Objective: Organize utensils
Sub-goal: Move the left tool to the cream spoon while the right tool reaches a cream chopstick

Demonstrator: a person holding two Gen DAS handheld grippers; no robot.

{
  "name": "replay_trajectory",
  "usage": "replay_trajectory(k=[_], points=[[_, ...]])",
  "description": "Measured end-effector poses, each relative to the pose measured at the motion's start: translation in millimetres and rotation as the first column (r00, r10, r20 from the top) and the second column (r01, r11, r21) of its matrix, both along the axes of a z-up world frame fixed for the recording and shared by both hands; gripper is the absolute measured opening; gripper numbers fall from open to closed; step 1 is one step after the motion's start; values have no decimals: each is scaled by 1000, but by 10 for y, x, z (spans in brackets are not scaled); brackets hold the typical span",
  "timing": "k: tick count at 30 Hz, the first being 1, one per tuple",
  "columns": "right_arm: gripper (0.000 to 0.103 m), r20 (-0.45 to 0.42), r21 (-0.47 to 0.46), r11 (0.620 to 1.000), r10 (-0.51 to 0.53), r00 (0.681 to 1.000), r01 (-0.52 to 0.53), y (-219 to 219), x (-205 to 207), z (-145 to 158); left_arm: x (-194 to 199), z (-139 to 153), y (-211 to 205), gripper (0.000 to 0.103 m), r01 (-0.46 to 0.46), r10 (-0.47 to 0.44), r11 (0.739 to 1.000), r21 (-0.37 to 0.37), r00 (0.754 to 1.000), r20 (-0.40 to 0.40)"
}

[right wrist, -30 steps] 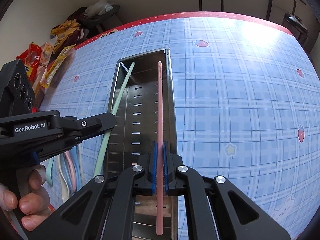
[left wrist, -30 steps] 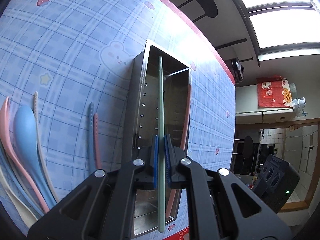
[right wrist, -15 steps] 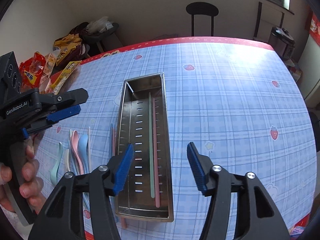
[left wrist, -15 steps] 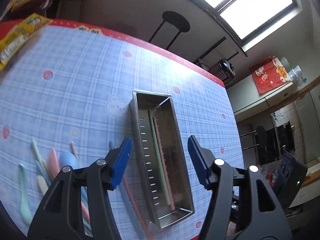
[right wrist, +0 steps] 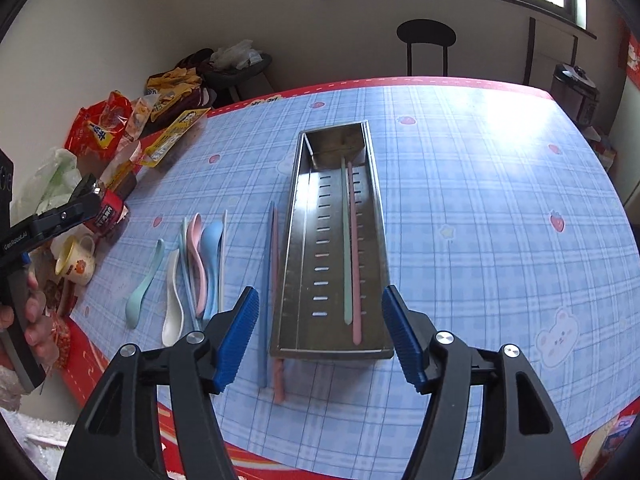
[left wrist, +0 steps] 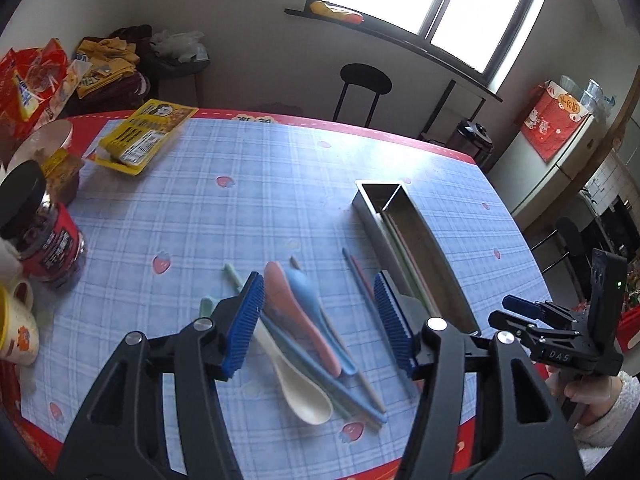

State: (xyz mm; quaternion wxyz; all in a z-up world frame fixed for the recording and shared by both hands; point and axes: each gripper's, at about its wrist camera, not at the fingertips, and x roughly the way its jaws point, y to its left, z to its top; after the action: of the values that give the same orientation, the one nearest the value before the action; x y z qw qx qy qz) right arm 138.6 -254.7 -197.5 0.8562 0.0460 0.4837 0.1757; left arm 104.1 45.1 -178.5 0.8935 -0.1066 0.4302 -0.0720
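Note:
A long steel tray [right wrist: 378, 216] lies on the blue checked tablecloth. Side by side inside it rest a green chopstick [right wrist: 345, 240] and a pink chopstick [right wrist: 354, 264]. Just left of the tray, a blue chopstick [right wrist: 265, 280] and another pink chopstick [right wrist: 275, 288] lie on the cloth. Further left is a cluster of spoons: pink [left wrist: 296, 312], blue [left wrist: 308, 292], white [left wrist: 300, 392] and green [right wrist: 140, 292]. My left gripper [left wrist: 318, 284] hovers open and empty above the spoons. Above the tray's near end, my right gripper [right wrist: 320, 294] is likewise open and empty.
Snack packets [left wrist: 144, 136], a red-labelled jar [left wrist: 48, 240] and a mug [left wrist: 16, 332] crowd the table's left side. A black stool [left wrist: 364, 80] stands beyond the far edge. The red table border runs close below both grippers.
Both grippers opened and let go of their chopsticks, which now lie in the tray. Both rose and drew back. The left one swung left to above the spoons.

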Motion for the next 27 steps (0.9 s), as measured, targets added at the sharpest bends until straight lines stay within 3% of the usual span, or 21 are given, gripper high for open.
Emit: replay_trajectory(k=[8, 13, 20, 27], points=[[47, -39, 13, 998, 56, 998, -56, 212, -250, -192, -541, -408, 372, 54, -91, 87, 995, -40, 993, -80], [31, -73, 13, 994, 108, 991, -107, 407, -287, -290, -732, -631, 517, 51, -129, 122, 990, -50, 984, -127], [19, -91, 6, 984, 180, 979, -180, 809, -184, -404, -783, -694, 673, 50, -143, 138, 990, -22, 981, -135], [16, -125, -84, 956, 271, 954, -282, 1309, 4, -612, -748, -694, 818, 50, -152, 148, 988, -32, 982, -116]])
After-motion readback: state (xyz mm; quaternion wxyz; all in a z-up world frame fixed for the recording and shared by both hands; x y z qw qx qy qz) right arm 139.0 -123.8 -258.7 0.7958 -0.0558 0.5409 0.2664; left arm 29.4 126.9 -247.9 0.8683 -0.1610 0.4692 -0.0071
